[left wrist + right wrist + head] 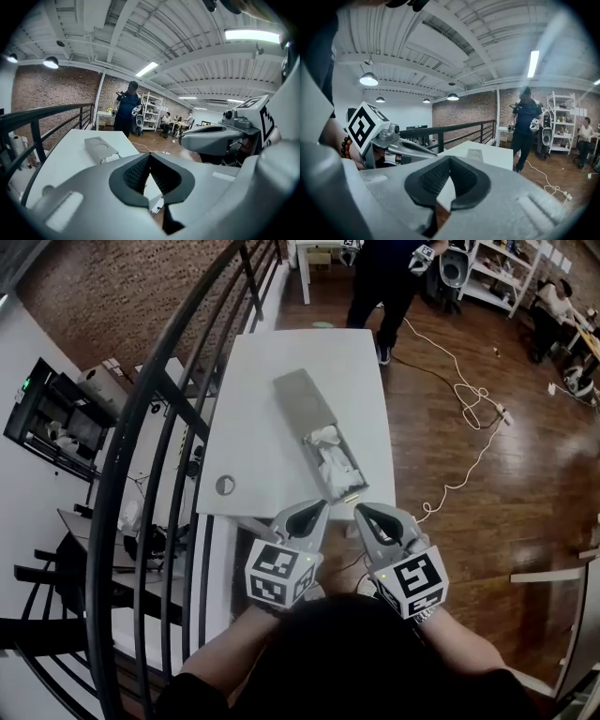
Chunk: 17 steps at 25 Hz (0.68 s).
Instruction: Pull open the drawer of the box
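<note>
Your head view is bright and evenly lit from above. The white tabletop [281,418] comes close to washing out, and the wooden floor [506,474] carries a soft sheen. Wide-angle distortion bows the black railing [155,427] hard.

In your left claw view a ceiling strip light [251,35] glares at the upper right and a pendant lamp [50,62] flares at the left. The corners fall to black. The left claw [150,157] is soft and out of focus up close, while the room beyond is sharper.

Your right claw view shows a second strip light [533,63] smeared, a glowing hanging lamp [369,78], and the right claw [449,161] blurred in the foreground.
</note>
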### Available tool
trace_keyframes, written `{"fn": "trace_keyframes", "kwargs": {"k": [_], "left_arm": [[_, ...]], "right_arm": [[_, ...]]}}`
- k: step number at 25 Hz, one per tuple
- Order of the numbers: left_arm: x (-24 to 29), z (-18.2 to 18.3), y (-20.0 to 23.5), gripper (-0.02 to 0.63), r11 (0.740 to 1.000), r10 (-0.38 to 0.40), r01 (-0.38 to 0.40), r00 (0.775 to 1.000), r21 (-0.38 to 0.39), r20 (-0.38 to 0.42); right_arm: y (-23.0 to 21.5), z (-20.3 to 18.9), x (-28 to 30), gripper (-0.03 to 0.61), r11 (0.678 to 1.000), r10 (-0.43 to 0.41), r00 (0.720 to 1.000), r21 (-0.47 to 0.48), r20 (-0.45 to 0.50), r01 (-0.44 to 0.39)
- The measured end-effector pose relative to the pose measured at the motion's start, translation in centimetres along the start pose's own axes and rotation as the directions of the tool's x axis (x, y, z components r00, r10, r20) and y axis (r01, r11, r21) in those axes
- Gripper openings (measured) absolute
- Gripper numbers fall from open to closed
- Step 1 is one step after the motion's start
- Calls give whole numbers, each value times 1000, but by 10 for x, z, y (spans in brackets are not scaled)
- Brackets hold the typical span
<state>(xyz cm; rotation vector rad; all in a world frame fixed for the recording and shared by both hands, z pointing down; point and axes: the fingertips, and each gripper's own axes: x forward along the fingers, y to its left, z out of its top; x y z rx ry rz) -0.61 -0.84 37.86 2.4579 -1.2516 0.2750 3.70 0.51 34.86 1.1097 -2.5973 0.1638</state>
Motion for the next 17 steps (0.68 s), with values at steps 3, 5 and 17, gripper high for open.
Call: {"fn": "trace_keyframes", "kwargs": {"k": [3, 5, 17], "left_arm": [[2, 3, -7, 15, 1000, 19, -19, 1000, 0, 10], [4, 4, -10, 15, 1000, 30, -30, 999, 3, 11], [15, 1, -27, 15, 997, 77, -77, 997, 2, 1]], "right_arm": [[-4, 2, -4, -8, 1000, 20, 1000, -16, 8, -19], [-8, 3, -5, -8, 999, 30, 999, -18, 13, -30], [-24, 3, -22, -8, 998, 63, 998, -25, 30, -63]]}}
